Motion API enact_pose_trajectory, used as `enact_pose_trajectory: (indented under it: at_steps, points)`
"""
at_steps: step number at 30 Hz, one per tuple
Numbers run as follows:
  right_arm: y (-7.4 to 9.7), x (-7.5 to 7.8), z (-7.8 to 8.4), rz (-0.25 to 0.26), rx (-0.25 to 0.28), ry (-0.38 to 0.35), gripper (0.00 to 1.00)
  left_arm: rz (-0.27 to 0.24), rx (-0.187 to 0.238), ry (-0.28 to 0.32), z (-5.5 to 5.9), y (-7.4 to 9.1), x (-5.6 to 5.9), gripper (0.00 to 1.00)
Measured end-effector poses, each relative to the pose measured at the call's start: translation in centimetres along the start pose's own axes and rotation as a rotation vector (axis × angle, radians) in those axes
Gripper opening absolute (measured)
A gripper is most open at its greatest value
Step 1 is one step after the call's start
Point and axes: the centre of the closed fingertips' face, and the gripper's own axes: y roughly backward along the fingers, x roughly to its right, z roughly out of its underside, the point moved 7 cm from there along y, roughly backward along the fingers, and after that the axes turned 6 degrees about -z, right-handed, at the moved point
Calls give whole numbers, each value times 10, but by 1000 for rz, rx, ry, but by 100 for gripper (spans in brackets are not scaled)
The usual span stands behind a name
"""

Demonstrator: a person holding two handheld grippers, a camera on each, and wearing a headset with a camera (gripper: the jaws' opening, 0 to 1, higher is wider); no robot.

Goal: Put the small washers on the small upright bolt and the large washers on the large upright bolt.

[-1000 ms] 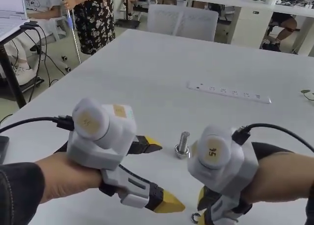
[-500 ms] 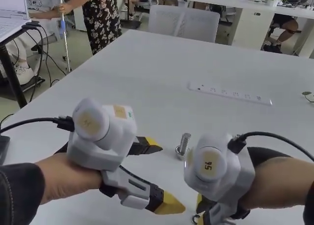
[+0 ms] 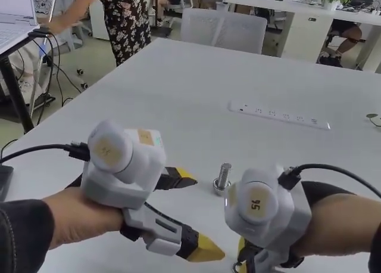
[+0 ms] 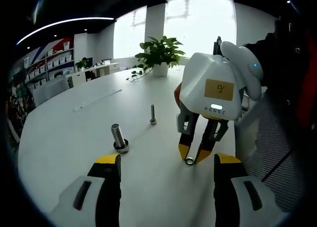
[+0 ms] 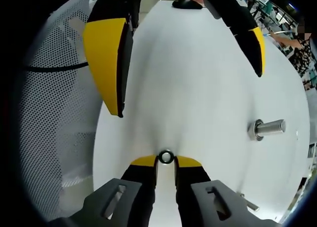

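White table (image 3: 196, 88), grey chair (image 3: 223, 28) behind; potted plant (image 4: 159, 53), bright window (image 4: 200, 21).

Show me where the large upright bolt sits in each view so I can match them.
Head view: large upright bolt just below centre, right of the left hand-held gripper.
Left gripper view: the bolt left of centre, above the left jaw.
Right gripper view: the bolt at the right edge, lying sideways.
Shared landmark: that open, yellow-tipped gripper.
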Motion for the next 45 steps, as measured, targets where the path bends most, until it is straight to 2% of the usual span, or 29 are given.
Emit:
enact_pose_trajectory:
  at_steps: [29, 37, 45]
  points:
    - [10, 13, 19, 8, 12, -101, 14, 1, -3, 0, 1, 1, 1, 76]
    - [19, 19, 31, 25, 7, -136, 14, 4, -4, -2, 1, 1, 1, 76]
    - [29, 24, 51, 49, 7, -188, 14, 8, -5, -4, 1, 0, 1, 76]
